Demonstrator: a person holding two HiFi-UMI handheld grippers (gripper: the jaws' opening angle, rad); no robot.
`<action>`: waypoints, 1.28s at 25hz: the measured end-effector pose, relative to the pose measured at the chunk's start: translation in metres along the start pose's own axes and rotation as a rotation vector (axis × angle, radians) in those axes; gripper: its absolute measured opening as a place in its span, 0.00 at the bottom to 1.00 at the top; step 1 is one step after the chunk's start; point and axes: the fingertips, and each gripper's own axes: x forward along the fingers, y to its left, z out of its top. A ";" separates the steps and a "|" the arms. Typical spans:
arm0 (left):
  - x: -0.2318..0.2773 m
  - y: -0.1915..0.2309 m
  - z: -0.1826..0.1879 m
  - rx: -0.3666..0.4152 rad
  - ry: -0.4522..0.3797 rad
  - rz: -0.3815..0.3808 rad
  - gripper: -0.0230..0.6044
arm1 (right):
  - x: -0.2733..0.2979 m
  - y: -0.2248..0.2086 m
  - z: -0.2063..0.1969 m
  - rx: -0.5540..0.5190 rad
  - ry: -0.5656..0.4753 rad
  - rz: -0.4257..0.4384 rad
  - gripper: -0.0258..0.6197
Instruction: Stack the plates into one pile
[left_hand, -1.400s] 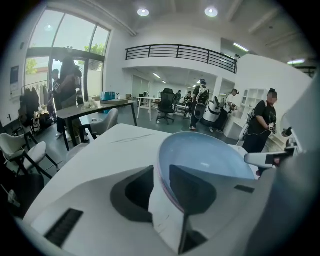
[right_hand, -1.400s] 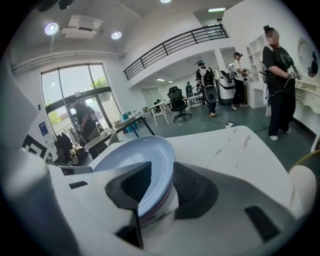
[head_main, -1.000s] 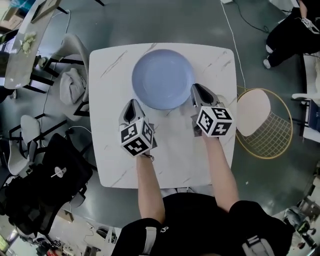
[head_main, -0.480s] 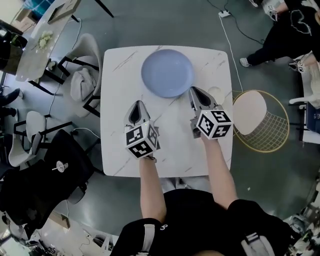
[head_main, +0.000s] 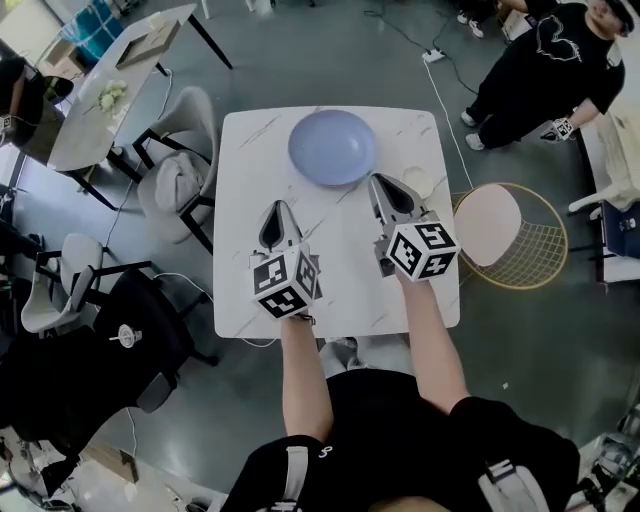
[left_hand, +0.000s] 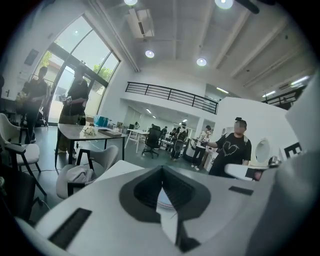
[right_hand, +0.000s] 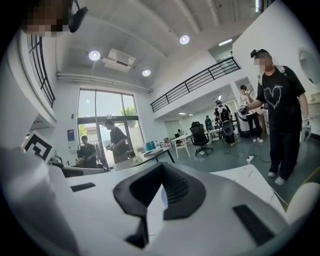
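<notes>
The pale blue round plates (head_main: 333, 147) sit as one pile at the far middle of the white marble-patterned square table (head_main: 345, 285), while the left gripper (head_main: 279, 210) and right gripper (head_main: 380, 183), jaws pressed together and empty, now stand clear of the near rim they flanked a second earlier.

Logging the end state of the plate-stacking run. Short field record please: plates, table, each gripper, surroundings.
plates: blue plates, in one spot at the table's far side; count cannot be told
table: white marble-look table
left gripper: shut, nothing between its jaws, short of the plates
right gripper: shut, nothing between its jaws, tip near the plates' right rim
surroundings: gold wire stand right of the table; chair with grey cloth on the left; person in black standing beyond
</notes>
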 end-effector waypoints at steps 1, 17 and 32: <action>-0.007 -0.004 0.005 0.004 -0.016 -0.011 0.06 | -0.007 0.004 0.006 -0.008 -0.014 -0.001 0.05; -0.099 -0.017 0.093 0.165 -0.259 -0.087 0.06 | -0.052 0.080 0.049 -0.179 -0.117 0.011 0.05; -0.093 -0.035 0.079 0.170 -0.247 -0.146 0.06 | -0.070 0.078 0.062 -0.294 -0.134 -0.053 0.05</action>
